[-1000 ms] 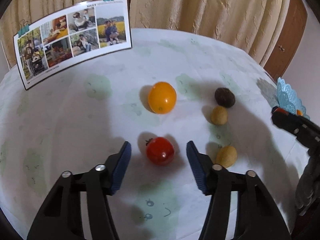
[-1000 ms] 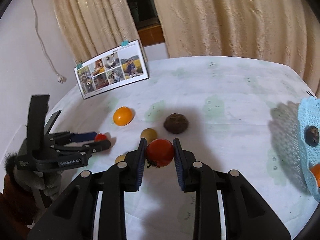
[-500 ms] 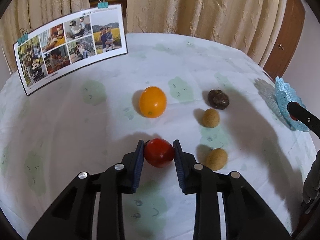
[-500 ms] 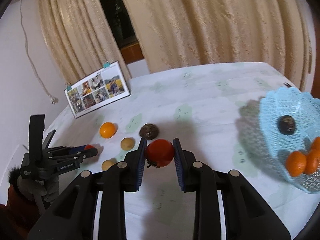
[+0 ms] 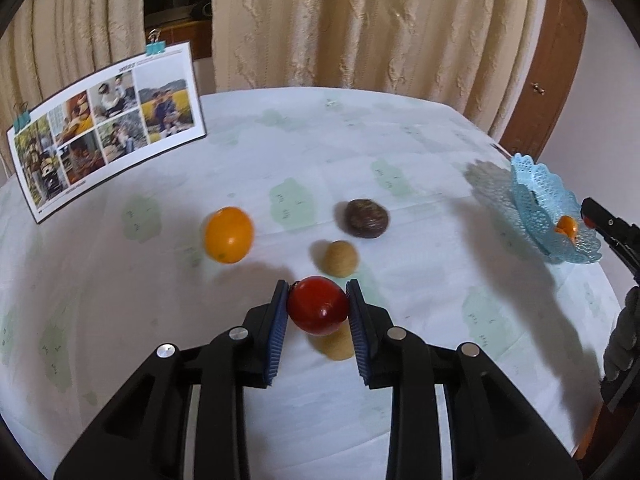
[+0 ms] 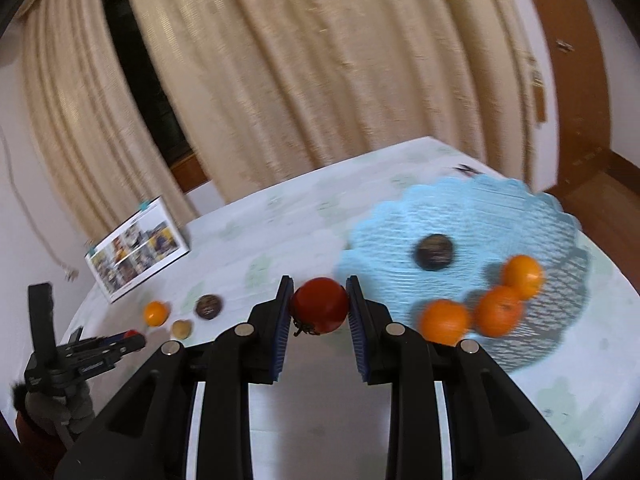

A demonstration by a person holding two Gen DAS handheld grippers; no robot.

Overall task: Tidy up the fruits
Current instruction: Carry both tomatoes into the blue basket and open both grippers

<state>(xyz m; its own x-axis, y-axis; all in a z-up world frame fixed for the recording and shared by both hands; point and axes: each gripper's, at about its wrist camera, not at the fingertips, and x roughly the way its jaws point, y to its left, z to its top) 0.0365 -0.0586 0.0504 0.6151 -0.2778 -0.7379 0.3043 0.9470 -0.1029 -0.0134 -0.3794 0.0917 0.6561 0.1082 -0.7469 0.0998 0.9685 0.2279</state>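
Red tomatoes point(image 5: 318, 305) point(image 6: 319, 305), clamped in both hand-held grippers point(image 5: 318, 306) point(image 6: 319, 306)

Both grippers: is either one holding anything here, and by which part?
Each holds a red tomato by its opposite sides between the blue pads: the left gripper one tomato, the right gripper another tomato, stem end down-left.

The left gripper point(image 5: 318, 310) is clamped on a tomato point(image 5: 318, 305), both blue pads pressed to its sides, carried above the table; in the right wrist view it shows low at the left point(image 6: 100, 350), held in a gloved hand point(image 6: 60, 404). The right gripper point(image 6: 319, 308) is likewise closed on a second tomato point(image 6: 319, 305), lifted, fingers pointing forward.
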